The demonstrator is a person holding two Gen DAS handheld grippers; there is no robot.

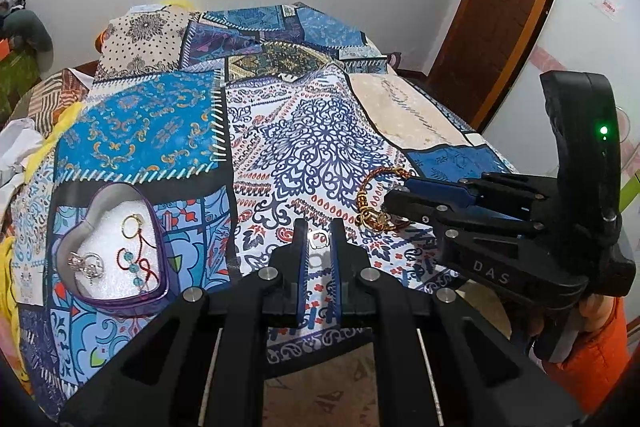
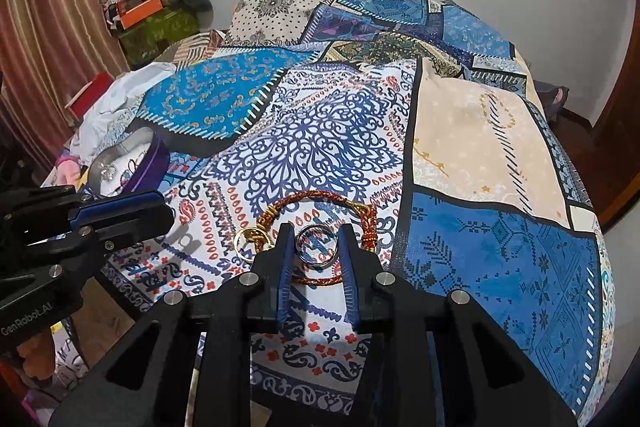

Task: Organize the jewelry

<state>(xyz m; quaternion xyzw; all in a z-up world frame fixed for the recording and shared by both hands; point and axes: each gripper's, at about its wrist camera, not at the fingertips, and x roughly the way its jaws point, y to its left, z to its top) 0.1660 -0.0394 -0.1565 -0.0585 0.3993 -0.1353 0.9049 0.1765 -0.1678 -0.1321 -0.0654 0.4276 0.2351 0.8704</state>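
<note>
My left gripper (image 1: 319, 241) is shut on a small silver ring (image 1: 319, 239), held just above the patterned bedspread. My right gripper (image 2: 317, 243) is shut on a larger silver ring (image 2: 317, 243), right over a red-and-gold braided bracelet (image 2: 320, 198) with a gold clasp ring (image 2: 249, 242) lying on the cloth. The bracelet (image 1: 370, 199) and the right gripper (image 1: 394, 205) show at the right of the left wrist view. A purple heart-shaped box (image 1: 114, 247) to the left holds a gold ring, silver pieces and a red beaded string; it also shows in the right wrist view (image 2: 136, 163).
The patchwork bedspread (image 1: 304, 131) covers the whole bed. Clothes and bags are piled at the far left (image 2: 156, 7). A wooden door (image 1: 512, 7) stands at the right. The bed's near edge drops to the floor (image 1: 320, 399) under the left gripper.
</note>
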